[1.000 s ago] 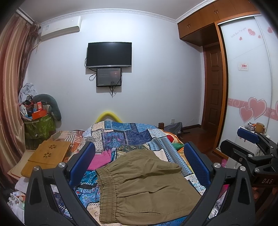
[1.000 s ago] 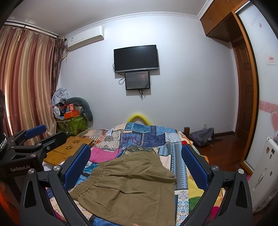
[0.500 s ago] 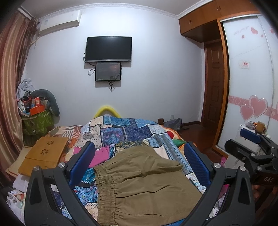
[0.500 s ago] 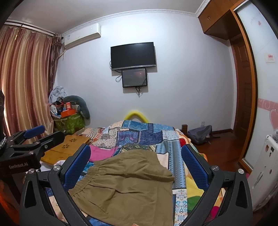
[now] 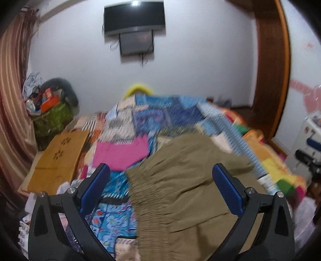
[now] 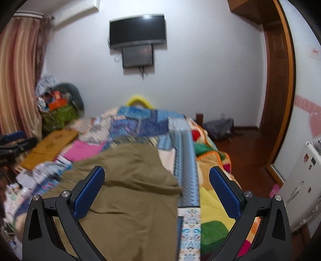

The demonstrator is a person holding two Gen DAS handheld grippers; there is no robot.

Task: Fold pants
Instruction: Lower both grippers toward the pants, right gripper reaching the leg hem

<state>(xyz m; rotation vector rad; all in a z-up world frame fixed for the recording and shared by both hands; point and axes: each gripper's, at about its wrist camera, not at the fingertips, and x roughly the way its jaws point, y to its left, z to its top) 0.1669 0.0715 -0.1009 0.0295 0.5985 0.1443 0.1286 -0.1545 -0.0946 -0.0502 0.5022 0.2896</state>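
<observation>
Dipped lower and closer than a second ago, left gripper and right gripper, fingers spread, empty. Khaki shorts flat on patchwork quilt; grasp likely imminent.

Soft, even indoor light fills both views, with a small glare spot on the top edge of the wall television. Motion blur smears the patchwork quilt and the curtain. Fisheye distortion bends the wooden door frame, and dark vignetting rings the corners.
</observation>
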